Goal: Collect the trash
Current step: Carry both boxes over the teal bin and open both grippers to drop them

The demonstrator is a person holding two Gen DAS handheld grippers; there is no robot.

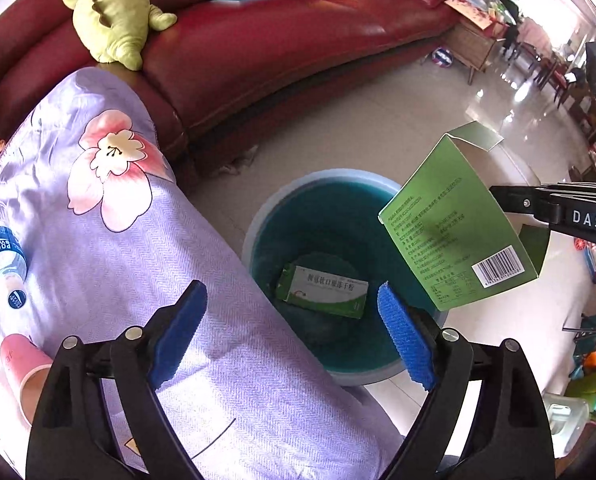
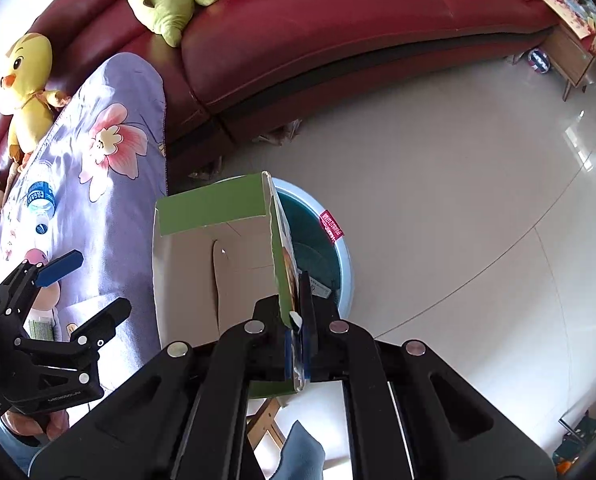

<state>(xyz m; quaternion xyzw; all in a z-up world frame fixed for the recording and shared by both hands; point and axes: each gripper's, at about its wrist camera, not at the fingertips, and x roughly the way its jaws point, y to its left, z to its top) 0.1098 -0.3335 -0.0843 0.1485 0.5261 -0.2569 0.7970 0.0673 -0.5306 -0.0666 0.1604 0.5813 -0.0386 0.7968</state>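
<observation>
Above the blue bin [image 1: 339,216], my right gripper [image 2: 298,336] pinches the green carton [image 1: 453,228] for dropping; my left gripper [image 1: 294,332] hangs wide, empty, over a small box [image 1: 323,294] binned

A: What do the tools look like?

B: The left black plastic two-finger gripper [image 1: 292,330] has ribbed blue pads [image 1: 405,338], silver pivot rivets and lettering along its base.

A: And the other?

B: The right black plastic two-finger gripper [image 2: 298,340] matches it, with blue pads, round silver rivets and white "DAS" lettering on its side.
</observation>
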